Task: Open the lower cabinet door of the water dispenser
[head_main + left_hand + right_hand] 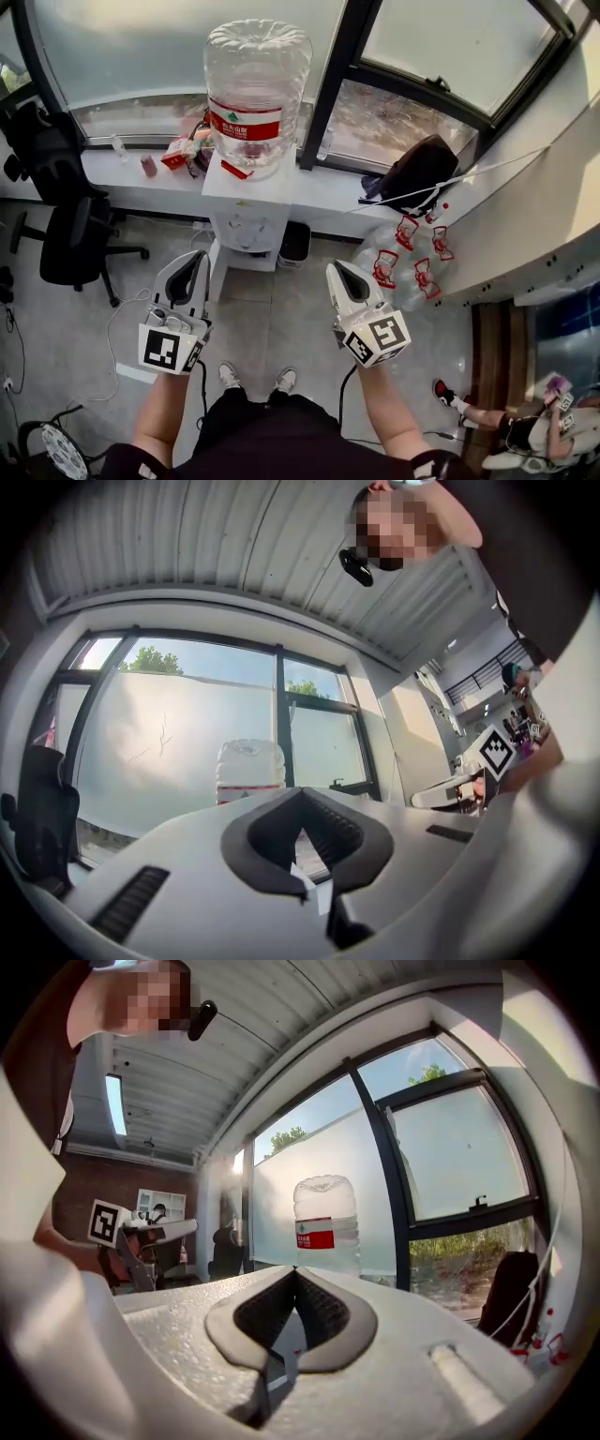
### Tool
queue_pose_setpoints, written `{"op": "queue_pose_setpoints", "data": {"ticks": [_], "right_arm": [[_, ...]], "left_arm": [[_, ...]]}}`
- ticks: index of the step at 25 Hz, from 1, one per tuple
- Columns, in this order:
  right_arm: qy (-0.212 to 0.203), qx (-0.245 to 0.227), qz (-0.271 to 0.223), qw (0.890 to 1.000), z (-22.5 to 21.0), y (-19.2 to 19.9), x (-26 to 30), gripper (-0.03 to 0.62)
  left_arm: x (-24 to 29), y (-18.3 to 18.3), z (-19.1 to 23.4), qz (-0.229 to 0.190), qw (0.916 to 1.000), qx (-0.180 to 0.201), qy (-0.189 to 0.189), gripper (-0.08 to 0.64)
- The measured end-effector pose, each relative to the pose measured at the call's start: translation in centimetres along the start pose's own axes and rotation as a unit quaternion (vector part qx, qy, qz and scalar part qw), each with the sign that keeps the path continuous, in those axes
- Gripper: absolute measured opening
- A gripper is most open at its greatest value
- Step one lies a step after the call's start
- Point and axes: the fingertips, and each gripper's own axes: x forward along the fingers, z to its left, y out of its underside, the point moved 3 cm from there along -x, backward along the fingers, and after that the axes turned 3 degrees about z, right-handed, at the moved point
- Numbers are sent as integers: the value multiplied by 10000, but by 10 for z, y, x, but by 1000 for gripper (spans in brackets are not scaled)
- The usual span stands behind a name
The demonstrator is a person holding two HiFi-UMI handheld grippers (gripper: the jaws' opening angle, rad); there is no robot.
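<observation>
Left gripper [196, 257] and right gripper [339, 268] hung pressed shut, empty, well short of the water dispenser [246, 214]; shut jaws risked skidding off its door.

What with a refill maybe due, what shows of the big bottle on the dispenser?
The bottle is a large clear ribbed plastic jug with a red-and-white label band. It stands upright, neck down, atop the white dispenser, before the window. Its water level cannot be made out. Nothing else touches it.

Floor [272, 319] before dispenser [246, 220] seems open; bottles [403, 262] right, chair [75, 239] left.
</observation>
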Motion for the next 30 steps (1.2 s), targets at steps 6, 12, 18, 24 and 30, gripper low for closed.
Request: {"op": "queue_pose_setpoints", "data": {"ticks": [6, 12, 18, 24, 30], "right_arm": [[202, -81, -240, 9995, -14, -24, -43, 5], [503, -57, -286, 9983, -29, -32, -79, 5], [843, -44, -413, 9956, -37, -37, -90, 5], [835, 37, -494, 9953, -29, -35, -81, 5], [770, -37, -562, 9954, -18, -37, -70, 5]], "left_arm": [[-30, -54, -4, -332, 9992, 4, -233, 8], [-65, -56, -10, -155, 9982, 82, -577, 8], [-69, -54, -11, -50, 9977, 195, -654, 8], [-69, -55, -4, -183, 9970, 7, -759, 8], [-70, -55, -1, -247, 9970, 18, -740, 8]]}}
